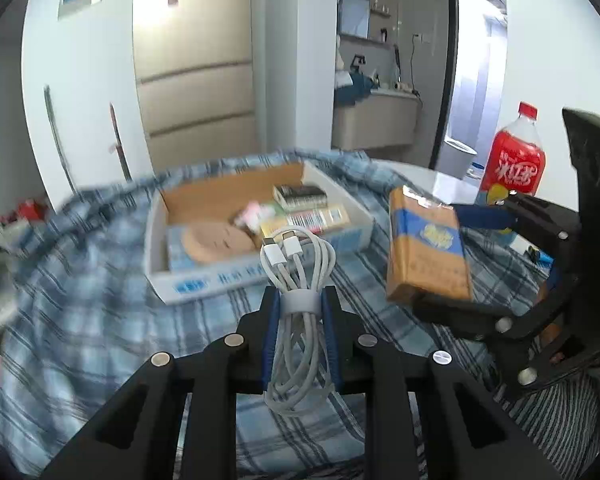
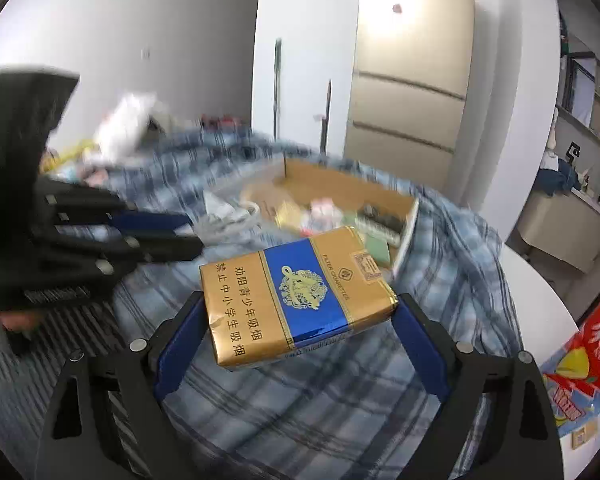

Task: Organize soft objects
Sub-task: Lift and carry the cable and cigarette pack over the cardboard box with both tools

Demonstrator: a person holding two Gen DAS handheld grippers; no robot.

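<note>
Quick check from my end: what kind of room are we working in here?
Probably a lived-in apartment or dorm-style room. A blue plaid cloth covers the work surface, tall cabinets line the wall, and a cluttered counter with shelves stands behind. A red drink bottle sits nearby.

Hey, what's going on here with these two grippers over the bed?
A person is tidying small items with a handheld gripper in each hand. The left gripper has its jaws shut on a bundled white charging cable. The right gripper holds a gold and blue cigarette pack between wide-set jaws. Both are held above the blue plaid cloth, in front of a shallow cardboard box that already holds several small things. A red drink bottle stands off to the right.
</note>
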